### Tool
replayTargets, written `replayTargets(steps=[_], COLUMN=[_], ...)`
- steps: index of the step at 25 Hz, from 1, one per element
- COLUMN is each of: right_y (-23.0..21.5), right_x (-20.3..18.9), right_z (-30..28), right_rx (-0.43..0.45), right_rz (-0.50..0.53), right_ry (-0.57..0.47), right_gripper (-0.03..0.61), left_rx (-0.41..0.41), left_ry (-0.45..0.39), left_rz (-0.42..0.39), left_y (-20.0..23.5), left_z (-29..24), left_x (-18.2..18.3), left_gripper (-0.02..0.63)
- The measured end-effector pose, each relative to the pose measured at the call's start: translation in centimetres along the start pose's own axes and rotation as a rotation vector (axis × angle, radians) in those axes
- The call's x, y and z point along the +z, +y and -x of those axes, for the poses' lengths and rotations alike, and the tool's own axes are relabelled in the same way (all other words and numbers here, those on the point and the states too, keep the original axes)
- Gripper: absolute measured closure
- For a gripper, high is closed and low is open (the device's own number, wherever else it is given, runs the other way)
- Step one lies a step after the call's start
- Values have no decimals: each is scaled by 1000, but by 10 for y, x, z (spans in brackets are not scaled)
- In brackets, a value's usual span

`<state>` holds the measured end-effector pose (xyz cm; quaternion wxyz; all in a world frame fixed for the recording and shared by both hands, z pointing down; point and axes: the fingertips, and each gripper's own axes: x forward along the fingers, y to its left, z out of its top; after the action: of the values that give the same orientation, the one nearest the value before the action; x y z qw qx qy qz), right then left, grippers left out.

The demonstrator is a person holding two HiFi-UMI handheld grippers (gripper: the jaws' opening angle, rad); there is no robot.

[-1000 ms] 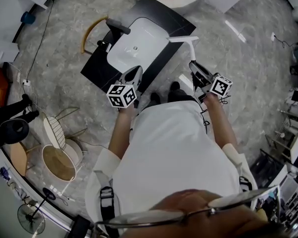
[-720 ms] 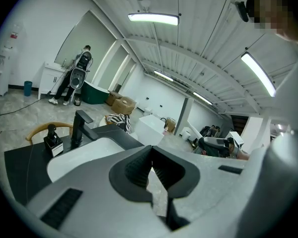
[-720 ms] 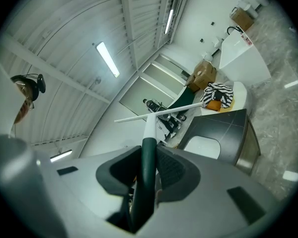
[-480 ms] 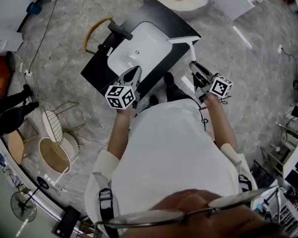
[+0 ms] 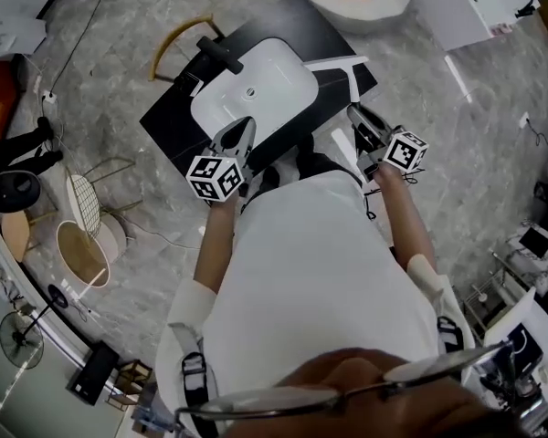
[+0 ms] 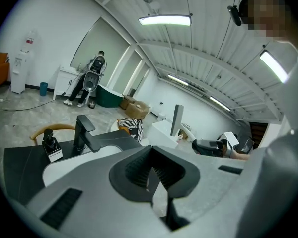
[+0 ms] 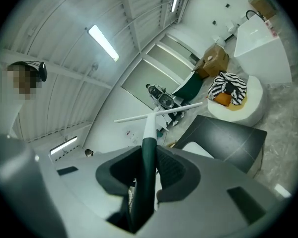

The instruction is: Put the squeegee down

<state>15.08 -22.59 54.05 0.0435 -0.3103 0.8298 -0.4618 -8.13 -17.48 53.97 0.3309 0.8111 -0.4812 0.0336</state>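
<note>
1. Plainly, the right gripper (image 5: 358, 117) (image 7: 148, 168) is clamped on the squeegee (image 5: 351, 78) (image 7: 149, 125), with both jaw pads pressed against its dark handle.
2. The white stem runs out past the jaws to a thin crossbar blade, which hangs over the right edge of the black counter (image 5: 164, 126). No view shows whether the blade touches it.
3. The left gripper (image 5: 240, 133) (image 6: 151, 168) has its jaws together with nothing between them. It sits over the counter's near edge, just beside the white basin (image 5: 251, 85).
4. On the counter's far side stands a black faucet (image 5: 219, 55) (image 6: 84, 133), with a small soap bottle (image 6: 50, 144) to its left.
5. Beyond the counter is a round white seat (image 5: 384, 3) (image 7: 251, 108) carrying a striped cushion.
6. The person's 2 feet show at the counter's near edge, between the grippers.
</note>
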Motion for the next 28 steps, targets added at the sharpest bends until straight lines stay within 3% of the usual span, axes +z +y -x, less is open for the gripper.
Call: replayTargets(steps=[18,28], right_y=[-109,-183], right_x=[34,24], right_z=[-97,-156], right_rx=[19,-81], right_rz=[128,220], right_ry=[311,400], right_gripper=[477,477], left_rx=[204,231], left_ry=[-20,-21], left_rz=[131,173], left_y=[-5,6], left_z=[-54,-64], left_x=[-22,-30], left_gripper=[609,609])
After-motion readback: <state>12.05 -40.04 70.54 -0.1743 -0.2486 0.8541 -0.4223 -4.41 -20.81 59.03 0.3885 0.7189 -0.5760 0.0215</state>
